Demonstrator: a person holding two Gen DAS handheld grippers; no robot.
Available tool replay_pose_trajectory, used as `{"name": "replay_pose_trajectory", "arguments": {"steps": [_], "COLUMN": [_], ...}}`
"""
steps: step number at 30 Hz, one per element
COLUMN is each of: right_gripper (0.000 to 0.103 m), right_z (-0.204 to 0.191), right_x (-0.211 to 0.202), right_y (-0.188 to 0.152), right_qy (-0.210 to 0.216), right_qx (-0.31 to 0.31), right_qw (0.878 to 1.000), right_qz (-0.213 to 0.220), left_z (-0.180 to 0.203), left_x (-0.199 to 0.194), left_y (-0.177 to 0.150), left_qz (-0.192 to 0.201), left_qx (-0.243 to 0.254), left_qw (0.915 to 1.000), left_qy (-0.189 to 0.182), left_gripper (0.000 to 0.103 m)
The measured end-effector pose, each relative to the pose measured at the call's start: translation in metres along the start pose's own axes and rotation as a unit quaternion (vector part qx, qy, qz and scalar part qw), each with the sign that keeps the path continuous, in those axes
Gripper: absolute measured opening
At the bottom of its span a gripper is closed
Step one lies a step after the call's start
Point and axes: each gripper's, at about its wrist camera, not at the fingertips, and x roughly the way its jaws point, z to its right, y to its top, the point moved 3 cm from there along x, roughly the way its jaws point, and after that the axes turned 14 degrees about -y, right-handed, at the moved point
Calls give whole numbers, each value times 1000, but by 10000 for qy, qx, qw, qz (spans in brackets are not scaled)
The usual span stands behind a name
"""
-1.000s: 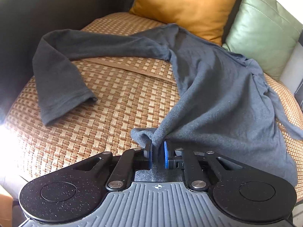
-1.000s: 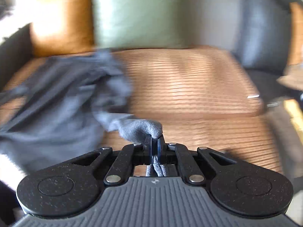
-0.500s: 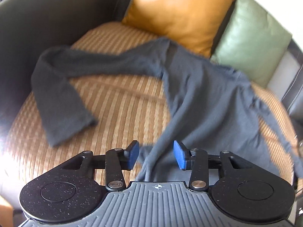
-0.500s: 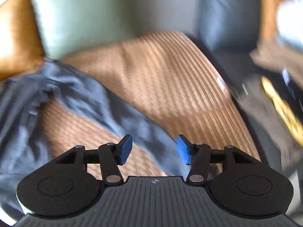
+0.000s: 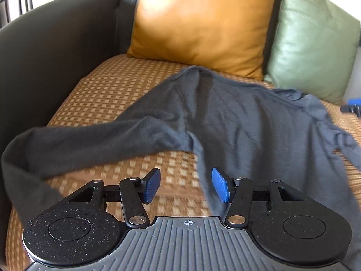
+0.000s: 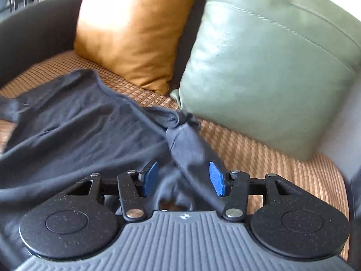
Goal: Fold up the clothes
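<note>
The shirt (image 5: pixel 243 122) is a dark grey long-sleeved knit lying spread on the sofa's woven seat mat (image 5: pixel 106 94), its collar end toward the orange cushion (image 5: pixel 198 20) and green cushion (image 5: pixel 313 43). It looks light, limp and thin; it will drape and bunch rather than hold a shape, and a pinch on a single layer should carry it without slipping. I judge that good holds are seams and edges: the cuff or shoulder of the left sleeve (image 5: pixel 94 140), the hem corners, or the bunched right sleeve (image 6: pixel 189 144). The left gripper (image 5: pixel 185 187) has its fingers apart and opening, hovering over bare mat with the shirt's edge just beside the right pad, untouched. The right gripper (image 6: pixel 183 178) has its fingers apart, closing slightly; sleeve fabric lies loosely between them, unpinched. A second ago both grippers were clamped on folds of the shirt; since then they have let go and swung across, and the left sleeve now stretches sideways instead of curling away.
</note>
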Motion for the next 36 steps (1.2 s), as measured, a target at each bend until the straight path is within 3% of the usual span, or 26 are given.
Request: {"name": "replay_pose_trajectory", "arguments": {"steps": [8,9,10,12,14,16,18,20,22,27,30,33,36], "right_gripper": [53,22,2,1,2,9,9,12,41,43,57,58,65], "right_z": [-20,-20,-15,9,47,77,87,92,97,93,82,70,56], "right_x": [79,85,88,90,98,120,134,126,116,112,113,123,135], "right_y": [12,12,14,19,15,-2,-17,-24,-28,-24,-17,-9,0], "right_qy": [-100,-5,99,219,-359,-862,-879,-865,-819,-494,-261,-71,94], "right_qx": [-559,-570,-384,417,1607,2586,2808,2774,2717,2246,1988,1708,1342], "right_qw": [9983,9981,9989,9988,9863,9593,9483,9519,9566,9719,9788,9848,9907], "right_qz": [-159,-237,-258,-145,-116,-733,-1193,-973,-663,-508,-427,-309,-184], "left_z": [-15,-15,-16,-17,-17,-18,-19,-20,-21,-26,-26,-27,-26], "left_x": [34,37,38,40,41,45,50,56,66,111,145,175,195], "left_y": [28,33,37,45,55,65,74,84,97,135,151,159,161], "left_qz": [81,97,130,212,315,410,443,470,480,351,78,-62,-203], "left_qx": [364,398,435,527,604,644,681,787,949,1269,1445,1583,1663], "left_qw": [9992,9990,9987,9980,9970,9961,9954,9943,9924,9897,9869,9829,9826], "left_qy": [154,193,223,285,366,442,505,546,613,562,709,944,803], "left_gripper": [66,66,66,66,66,66,66,66,68,76,78,78,79]}}
